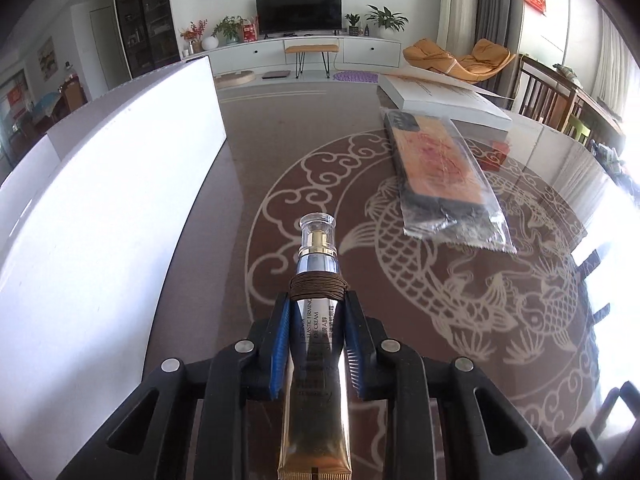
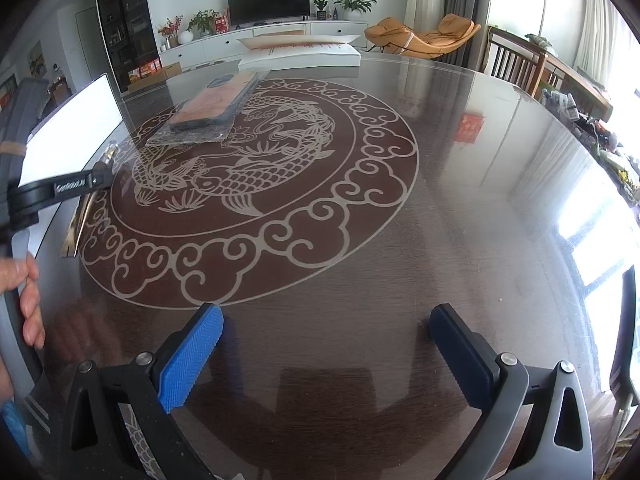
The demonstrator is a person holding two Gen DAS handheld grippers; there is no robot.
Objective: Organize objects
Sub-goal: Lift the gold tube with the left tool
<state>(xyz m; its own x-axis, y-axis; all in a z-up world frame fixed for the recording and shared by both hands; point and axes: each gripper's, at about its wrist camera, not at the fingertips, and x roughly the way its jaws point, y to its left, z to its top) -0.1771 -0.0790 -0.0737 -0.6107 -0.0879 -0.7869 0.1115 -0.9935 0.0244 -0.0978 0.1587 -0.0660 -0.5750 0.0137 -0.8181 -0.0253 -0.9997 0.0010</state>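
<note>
Left wrist view
Left gripper [image 1: 316, 340]: ribbed blue pads clamped on glossy gold eye-cream tube [image 1: 318, 360], cord-wound neck, clear cap forward.
Table [image 1: 240, 184]: glass-topped, dragon motif.

Right wrist view
Right gripper [image 2: 326, 344]: jaws wide apart, holding nothing.
Phone case [image 2: 212, 106]: plastic-sleeved, lying flat.

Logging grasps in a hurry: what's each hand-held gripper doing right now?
Left hand-held gripper: closed on the eye cream tube.
Right hand-held gripper: open, nothing between its pads, above the table.
</note>
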